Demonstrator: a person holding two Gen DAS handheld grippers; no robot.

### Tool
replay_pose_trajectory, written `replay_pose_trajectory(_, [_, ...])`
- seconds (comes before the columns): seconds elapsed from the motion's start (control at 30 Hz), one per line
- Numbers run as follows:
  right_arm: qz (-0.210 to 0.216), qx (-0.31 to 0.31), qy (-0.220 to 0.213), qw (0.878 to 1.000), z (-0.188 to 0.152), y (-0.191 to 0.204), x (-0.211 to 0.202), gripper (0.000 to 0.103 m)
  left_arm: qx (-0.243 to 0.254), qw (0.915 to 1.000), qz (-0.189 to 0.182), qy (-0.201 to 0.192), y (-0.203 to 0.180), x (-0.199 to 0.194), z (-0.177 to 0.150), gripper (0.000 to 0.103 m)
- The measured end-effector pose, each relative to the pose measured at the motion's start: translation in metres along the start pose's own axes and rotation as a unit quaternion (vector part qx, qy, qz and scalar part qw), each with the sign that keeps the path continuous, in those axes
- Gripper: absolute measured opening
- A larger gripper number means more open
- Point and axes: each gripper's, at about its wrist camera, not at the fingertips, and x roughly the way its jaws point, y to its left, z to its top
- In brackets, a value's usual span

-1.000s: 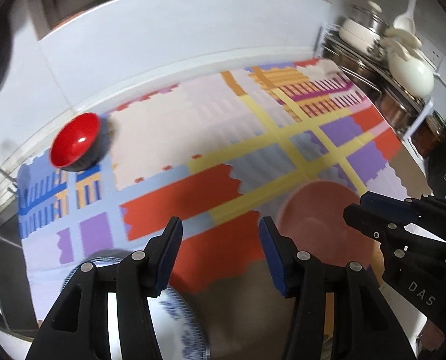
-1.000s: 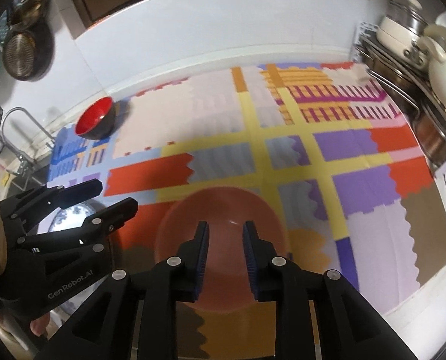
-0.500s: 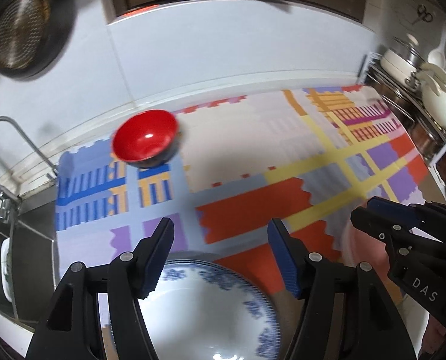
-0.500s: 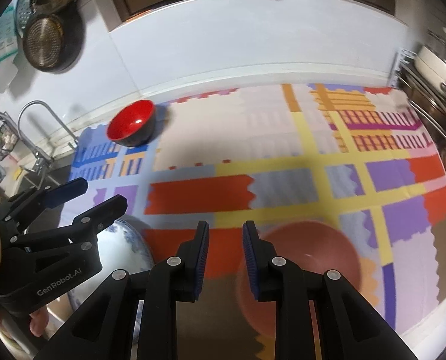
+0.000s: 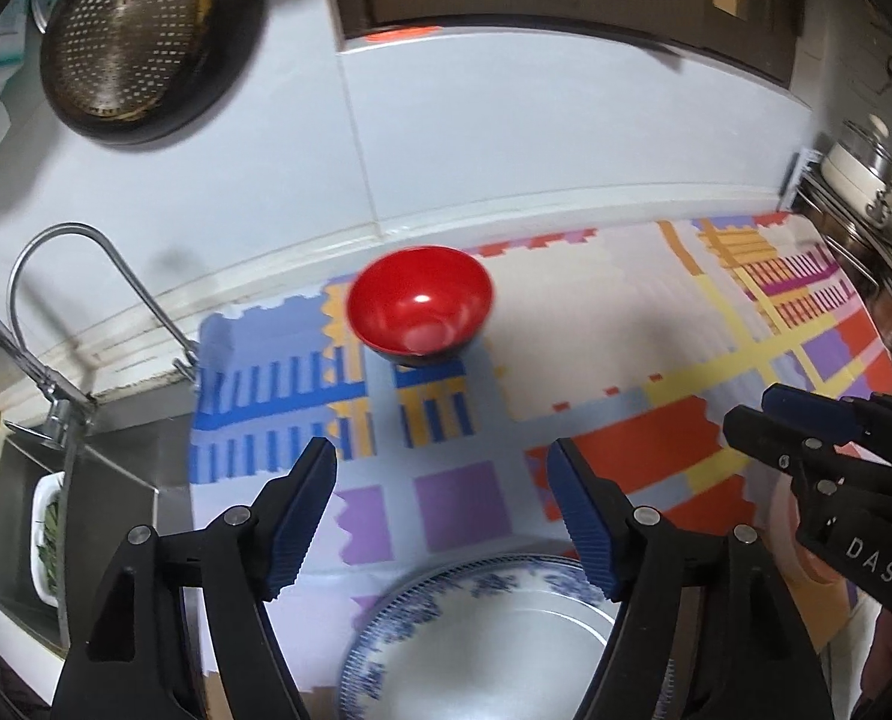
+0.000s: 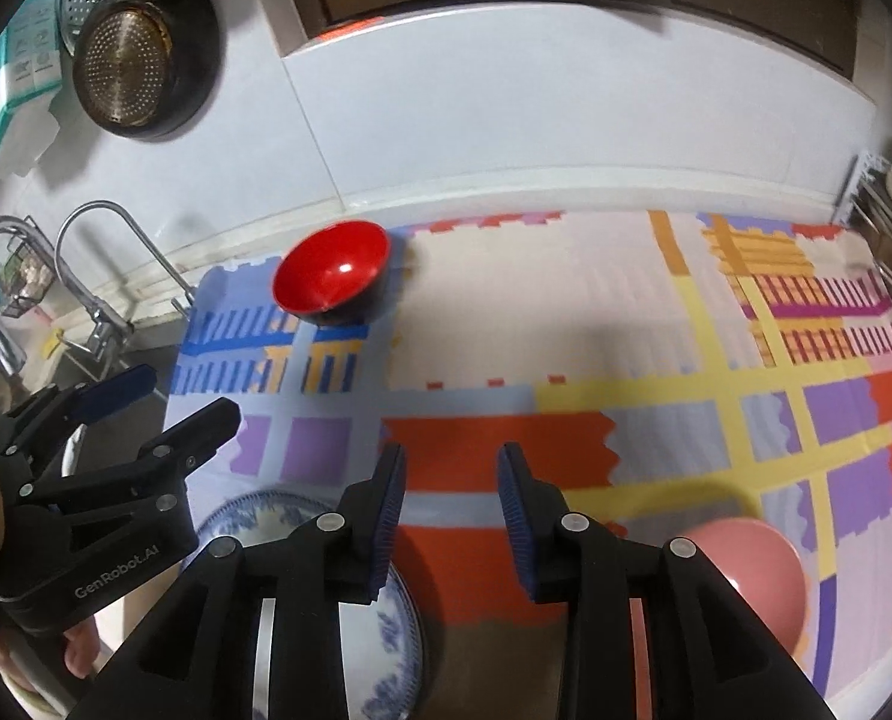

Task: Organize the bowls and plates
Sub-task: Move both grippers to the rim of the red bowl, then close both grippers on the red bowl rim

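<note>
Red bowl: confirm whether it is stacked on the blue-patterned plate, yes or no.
No, the red bowl stands alone on the mat, apart from the blue-patterned plate.

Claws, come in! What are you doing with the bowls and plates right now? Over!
Both claws empty, jaws opening: left claw, right claw. Red bowl untouched by the wall. Blue-patterned plate under left claw. Nothing in the way.

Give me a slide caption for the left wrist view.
Left gripper, jaws opening and empty, above blue-patterned white plate; glossy red bowl ahead on colourful mat.

A patterned mat (image 5: 595, 324) covers the counter; a faucet (image 5: 74, 276) curves beside it.
</note>
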Motion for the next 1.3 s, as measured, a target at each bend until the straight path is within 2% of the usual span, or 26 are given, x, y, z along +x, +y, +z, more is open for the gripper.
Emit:
replay_pose_trajectory(0.2, [0.005, -0.006, -0.006, 1.0, 0.02, 0.019, 0.01, 0.033, -0.002, 0.9998, 0.017, -0.005, 0.023, 0.008, 0.01, 0.076])
replay_pose_trajectory(0.37, [0.006, -0.015, -0.002, 1.0, 0.04, 0.033, 0.025, 0.041, -0.004, 0.9996, 0.029, -0.005, 0.04, 0.021, 0.022, 0.077])
replay_pose_trajectory(0.87, [0.004, -0.038, 0.012, 0.999, 0.107, 0.06, 0.074, 0.041, -0.009, 0.9997, 0.024, 0.006, 0.077, 0.08, 0.066, 0.077])
replay_pose_trajectory(1.13, [0.02, -0.017, 0.046, 0.999, 0.127, 0.061, 0.121, 0.041, -0.004, 0.9991, 0.02, 0.037, 0.085, 0.129, 0.081, 0.077])
replay_pose_trajectory(1.3, [0.01, -0.012, 0.066, 0.998, 0.133, 0.06, 0.146, 0.041, 0.002, 0.998, 0.02, 0.06, 0.085, 0.159, 0.086, 0.077])
